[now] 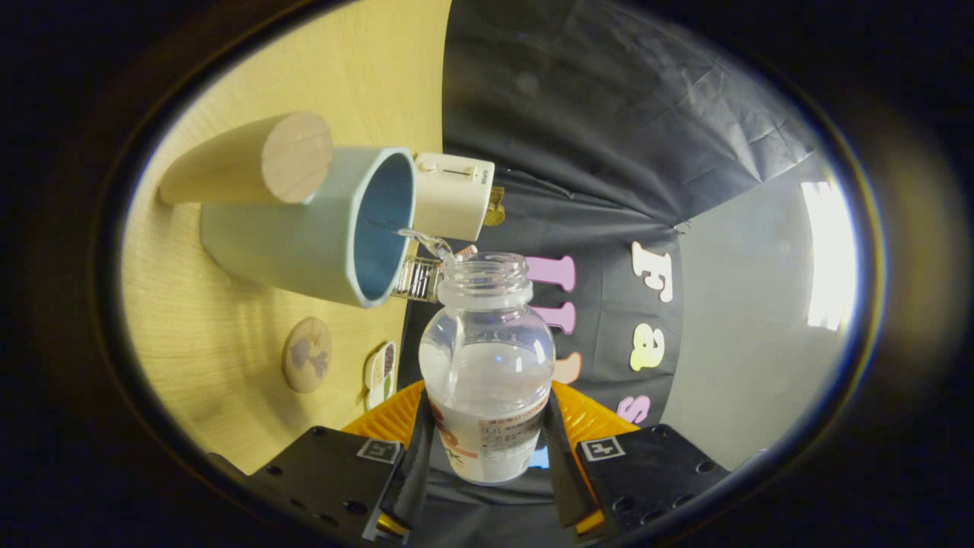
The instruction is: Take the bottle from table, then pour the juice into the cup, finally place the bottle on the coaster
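Bottle [488, 365]: clear plastic, cap off, labelled near its base, partly filled with a pale cloudy liquid. It sits between the two fingers of the gripper [487, 449], which are clamped on its lower body, one finger pressed to each side. The whole view is rolled over, so the bottle lies tipped sideways relative to the worktop, its open mouth pointing ahead of the fingers and towards the cup.

Liquid stream [426, 242]: a thin clear thread leaving the bottle mouth and crossing to the rim of the cup.

Cup [327, 228]: light blue-grey outside, deeper blue inside, standing on the worktop just beyond and left of the bottle mouth, its opening facing the bottle.

Wooden cylinder [251, 160]: pale, round-ended, standing on the worktop beside the cup, on its far left side.

White box-shaped device [453, 194]: just behind the cup rim, with a small metal rack [418, 280] beneath it.

Coaster [307, 355]: round, tan with a dark motif, lying flat on the worktop, apart from the cup and nearer the fingers. A small patterned item [379, 374] lies just beside it.

Worktop [228, 358]: light wood grain.
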